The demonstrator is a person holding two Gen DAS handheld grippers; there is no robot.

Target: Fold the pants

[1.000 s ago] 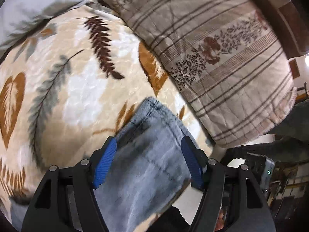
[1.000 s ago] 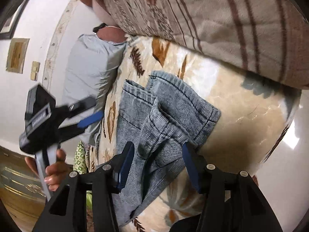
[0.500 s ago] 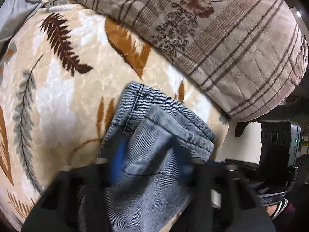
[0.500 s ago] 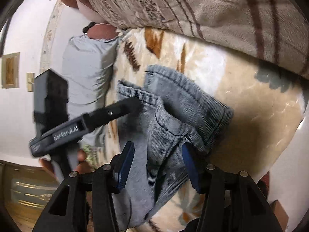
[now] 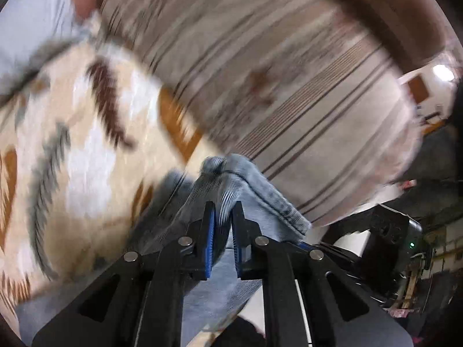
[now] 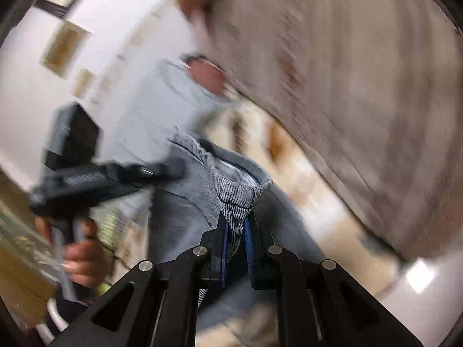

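Light blue denim pants [image 5: 254,199] lie on a leaf-patterned bedspread [image 5: 72,150]. My left gripper [image 5: 222,208] is shut on a bunched edge of the pants and lifts it off the bed. My right gripper [image 6: 235,217] is shut on another edge of the same pants [image 6: 231,196], pulled up into a peak. The left gripper body [image 6: 86,179] and the hand holding it show at the left of the right wrist view. Both views are blurred by motion.
A large striped floral quilt [image 5: 289,72] is rolled along the far side of the bed, close to the pants. A pale grey pillow [image 5: 31,14] lies at the far left. The bed edge and floor clutter [image 5: 405,245] are at the right.
Both grippers have gone from open over the pants to shut on the denim edge. The fabric is now bunched and lifted, and both cameras are moving fast.
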